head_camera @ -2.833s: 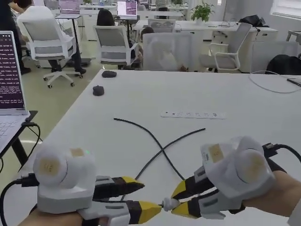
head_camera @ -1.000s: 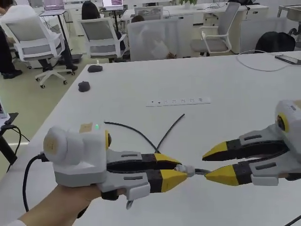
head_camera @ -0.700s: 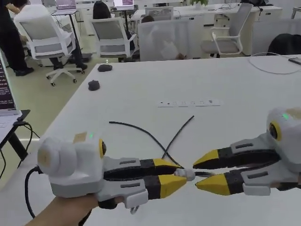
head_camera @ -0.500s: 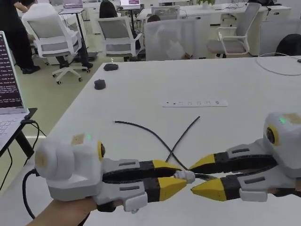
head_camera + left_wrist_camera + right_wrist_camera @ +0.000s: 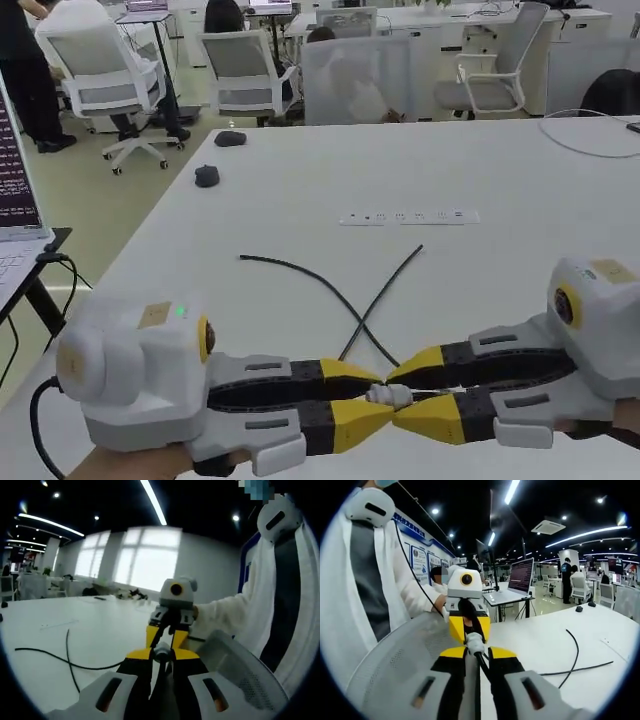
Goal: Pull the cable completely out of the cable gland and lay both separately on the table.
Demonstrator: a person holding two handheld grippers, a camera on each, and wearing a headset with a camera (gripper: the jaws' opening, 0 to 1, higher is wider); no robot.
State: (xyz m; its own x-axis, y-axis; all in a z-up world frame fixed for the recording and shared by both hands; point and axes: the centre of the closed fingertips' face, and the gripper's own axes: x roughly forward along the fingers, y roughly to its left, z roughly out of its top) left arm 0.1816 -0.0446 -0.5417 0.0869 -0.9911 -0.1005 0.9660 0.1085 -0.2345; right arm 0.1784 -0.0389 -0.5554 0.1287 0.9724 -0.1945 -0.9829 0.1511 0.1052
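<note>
A small white cable gland (image 5: 385, 395) hangs above the table's near edge, with my left gripper (image 5: 372, 396) shut on it from the left. My right gripper (image 5: 402, 392) meets it tip to tip from the right, shut on the black cable just beside the gland. The rest of the cable (image 5: 300, 272) lies on the white table (image 5: 500, 180) in two strands that cross. In the left gripper view the gland (image 5: 161, 651) sits between my jaws, facing the right gripper (image 5: 166, 632). In the right gripper view the cable (image 5: 481, 666) runs between my jaws up to the gland (image 5: 474, 642).
A white power strip (image 5: 408, 216) lies mid-table beyond the cable. Two dark computer mice (image 5: 207, 176) (image 5: 230, 139) sit at the far left edge. A laptop (image 5: 15, 170) stands on a side stand to the left. Office chairs (image 5: 100, 80) stand beyond the table.
The right gripper has slid left along the cable until its tips meet the left gripper's, and its jaws have narrowed. The short cable stretch beside the gland is now covered.
</note>
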